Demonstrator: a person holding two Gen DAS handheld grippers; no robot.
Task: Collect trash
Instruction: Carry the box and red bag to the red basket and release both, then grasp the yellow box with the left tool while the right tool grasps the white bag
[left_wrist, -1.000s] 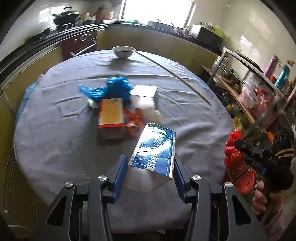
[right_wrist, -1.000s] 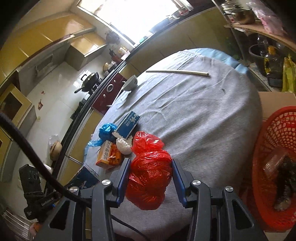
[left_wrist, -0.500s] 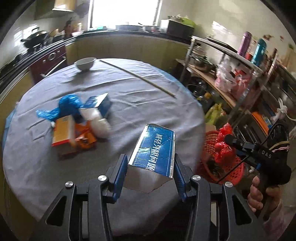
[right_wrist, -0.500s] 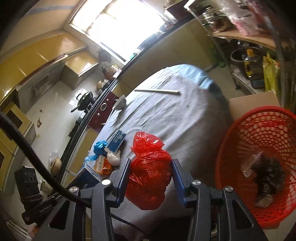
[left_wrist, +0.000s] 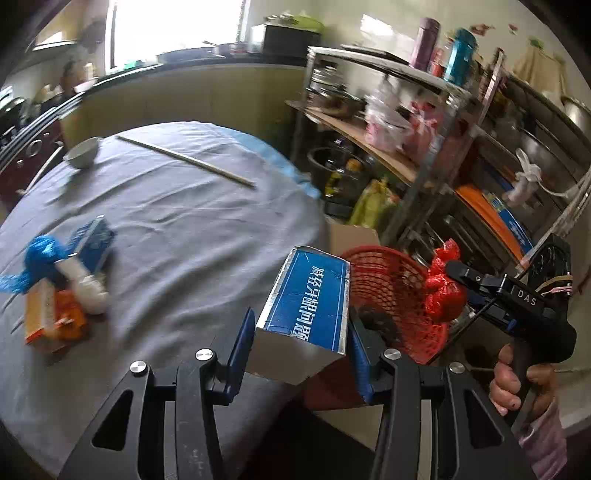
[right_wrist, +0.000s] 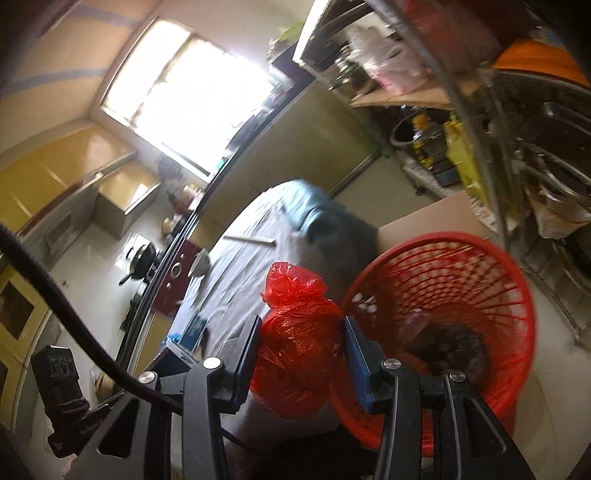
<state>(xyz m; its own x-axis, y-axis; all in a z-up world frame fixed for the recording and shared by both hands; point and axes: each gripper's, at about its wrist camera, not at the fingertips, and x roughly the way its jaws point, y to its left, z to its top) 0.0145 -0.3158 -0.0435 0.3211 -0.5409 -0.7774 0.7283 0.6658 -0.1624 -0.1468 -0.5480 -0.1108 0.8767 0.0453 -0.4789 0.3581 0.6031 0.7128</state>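
two finds: crinkled red bag (right_wrist: 295, 343), blue foil-edged carton (left_wrist: 308, 299).

Grey-clothed table (left_wrist: 192, 221) bears bowl (left_wrist: 82, 154), stick (left_wrist: 184, 160), litter (left_wrist: 62, 280).

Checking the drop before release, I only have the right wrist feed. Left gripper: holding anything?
Observer: Yes. The left gripper is shut on a blue box.
Operator: Any trash left on the table? My view of it is blurred.
Observer: Yes, a pile near the table's left edge: blue bag, orange box, white lump, another blue box.
Operator: Is my red bag over the basket?
Observer: Left wrist view shows the red bag in the right gripper at the basket's far rim; whether it is fully over the opening I cannot tell.
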